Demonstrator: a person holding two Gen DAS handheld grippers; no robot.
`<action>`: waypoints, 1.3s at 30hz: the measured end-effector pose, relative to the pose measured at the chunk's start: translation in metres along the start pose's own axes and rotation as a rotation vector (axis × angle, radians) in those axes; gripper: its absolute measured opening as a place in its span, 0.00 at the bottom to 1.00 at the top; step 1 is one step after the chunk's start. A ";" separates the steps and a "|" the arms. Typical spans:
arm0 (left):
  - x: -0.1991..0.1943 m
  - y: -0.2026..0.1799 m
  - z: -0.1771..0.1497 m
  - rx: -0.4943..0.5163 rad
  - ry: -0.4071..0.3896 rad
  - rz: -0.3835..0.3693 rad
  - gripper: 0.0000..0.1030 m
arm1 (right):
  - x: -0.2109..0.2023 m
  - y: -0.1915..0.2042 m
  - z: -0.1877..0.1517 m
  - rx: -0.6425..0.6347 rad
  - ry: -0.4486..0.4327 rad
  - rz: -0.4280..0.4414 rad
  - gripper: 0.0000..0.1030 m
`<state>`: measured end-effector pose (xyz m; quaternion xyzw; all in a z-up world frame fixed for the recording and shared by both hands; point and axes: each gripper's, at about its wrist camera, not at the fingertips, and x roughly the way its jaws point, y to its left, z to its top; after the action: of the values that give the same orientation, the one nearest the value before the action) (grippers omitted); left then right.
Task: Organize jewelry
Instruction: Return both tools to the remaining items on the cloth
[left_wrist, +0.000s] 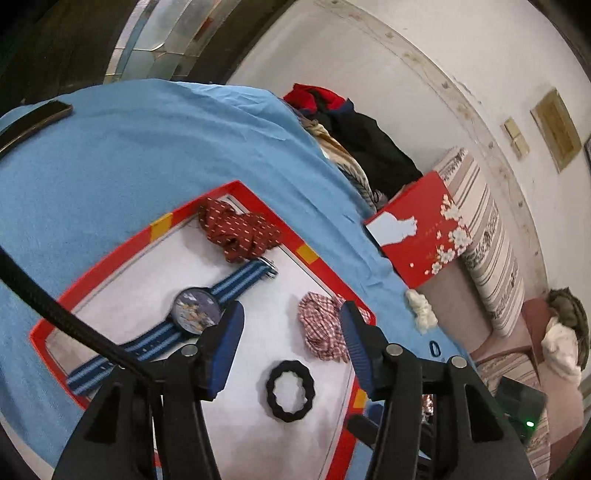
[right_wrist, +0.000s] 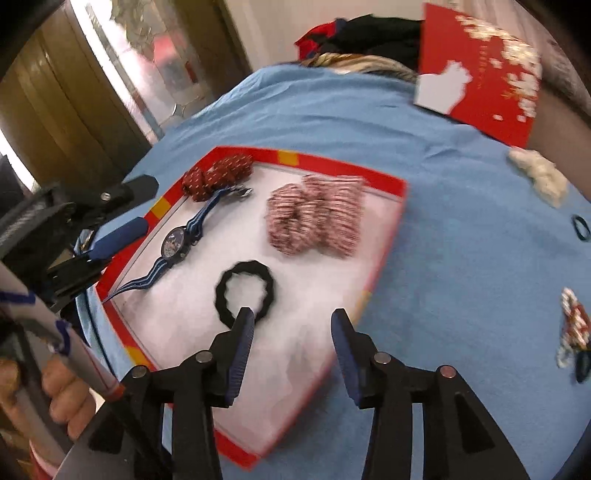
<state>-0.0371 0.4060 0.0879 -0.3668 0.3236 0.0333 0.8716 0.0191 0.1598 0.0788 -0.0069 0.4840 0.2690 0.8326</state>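
Already the red-rimmed tray (right_wrist: 400, 186) held most of the collection, laid out apart on its white floor so that each piece could be seen and lifted singly: a blue striped watch (left_wrist: 195, 314) stretched flat along one side, a dark red scrunchie (left_wrist: 236, 232) tucked into the far corner against the rim, a red-checked scrunchie (right_wrist: 314, 218) toward the other side, and a black hair ring (right_wrist: 245, 291) lying alone nearer the grippers.

Neither gripper gripped anything. The left gripper (left_wrist: 291, 321) stood with its jaws parted above the tray, one pad over the watch's edge and the other beside the checked scrunchie, nothing pressed between them. The right gripper (right_wrist: 291, 325) was likewise released — its left pad overlapped the rim of the black ring in the view, while the gap between the pads showed only white tray; whether that pad touched the ring I could not tell.

Outside the tray, on the blue cloth (right_wrist: 443, 258), a few pieces waited: a small dark band (right_wrist: 580, 229), a white fluffy piece (right_wrist: 539, 177) and a patterned scrunchie (right_wrist: 572, 332) near the edge. By my judgement these remained to be gathered — the sorting looked well along but unfinished.
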 end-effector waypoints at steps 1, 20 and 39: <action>0.001 -0.004 -0.002 0.011 0.005 -0.002 0.50 | -0.006 -0.006 -0.002 0.009 -0.007 -0.003 0.47; 0.069 -0.152 -0.116 0.364 0.254 -0.096 0.53 | -0.121 -0.245 -0.125 0.441 -0.082 -0.353 0.52; 0.131 -0.179 -0.144 0.337 0.407 -0.061 0.53 | -0.087 -0.325 -0.058 0.549 -0.118 -0.346 0.09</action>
<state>0.0418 0.1567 0.0464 -0.2252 0.4820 -0.1215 0.8380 0.0864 -0.1728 0.0376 0.1513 0.4810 -0.0170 0.8634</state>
